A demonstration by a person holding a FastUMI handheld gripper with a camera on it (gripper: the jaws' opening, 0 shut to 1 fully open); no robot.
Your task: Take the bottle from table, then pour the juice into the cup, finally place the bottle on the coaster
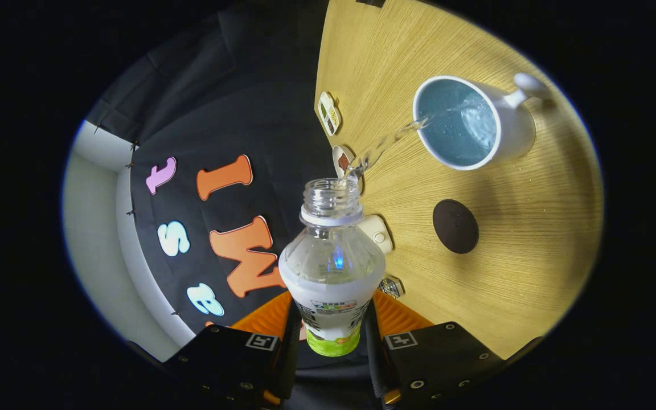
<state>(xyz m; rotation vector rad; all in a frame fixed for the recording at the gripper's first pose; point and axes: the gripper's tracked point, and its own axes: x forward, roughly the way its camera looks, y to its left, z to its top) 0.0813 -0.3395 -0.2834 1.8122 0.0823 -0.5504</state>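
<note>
Gripper view: the gripper has both fingers pinching the clear plastic bottle with white-and-green label at its lower body; the bottle is uncapped and tipped, mouth aimed toward the white ceramic mug with pale blue inside; a clear stream leaves the mouth and lands inside the mug, w/ liquid already pooled there; so the step in hand is the pour, mid-way, bottle looking near empty in its upper part. The mug stands on the light wooden table, beyond the bottle mouth; the dark round coaster lies on the table beside the mug, between mug and fingers, bare. Small white items sit near the table edge by the bottle neck, too small to tell. Next move, by judgement: right the bottle to stop the flow w/o drips, then carry it over the coaster and set it down upright, centred, before the fingers let go.
</note>
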